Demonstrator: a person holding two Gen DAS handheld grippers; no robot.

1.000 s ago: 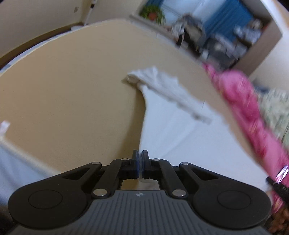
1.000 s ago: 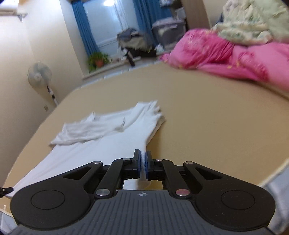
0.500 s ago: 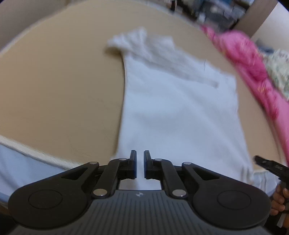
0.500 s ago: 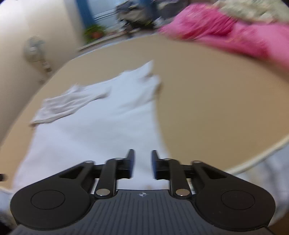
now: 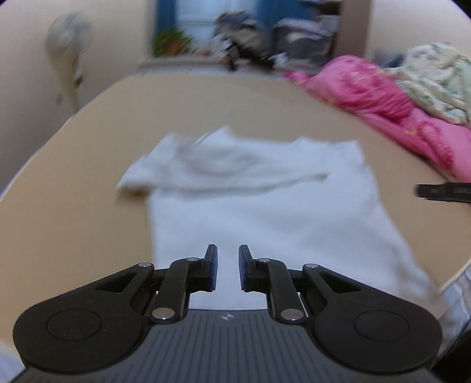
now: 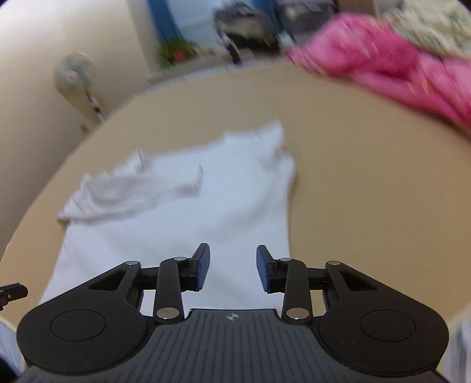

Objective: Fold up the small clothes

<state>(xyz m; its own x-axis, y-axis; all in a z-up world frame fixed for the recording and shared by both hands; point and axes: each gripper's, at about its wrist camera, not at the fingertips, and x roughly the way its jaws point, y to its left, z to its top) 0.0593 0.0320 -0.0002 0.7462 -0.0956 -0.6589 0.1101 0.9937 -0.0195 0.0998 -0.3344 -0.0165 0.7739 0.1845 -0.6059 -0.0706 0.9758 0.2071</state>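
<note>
You have one white T-shirt (image 5: 265,206) lying flat on the tan tabletop (image 5: 73,191), one sleeve folded across its far left part. One pink blanket (image 5: 382,100) sits far right. Your left gripper (image 5: 228,268) and right gripper (image 6: 232,271) both hang spread and empty above the near hem; a second ago each was pinching that hem, and you've since let go.

We see a home bedroom: a rumpled pink quilt (image 5: 382,88), blue curtains (image 5: 161,26) at a window, a potted green plant (image 5: 170,44) and a standing white fan (image 6: 75,76).
</note>
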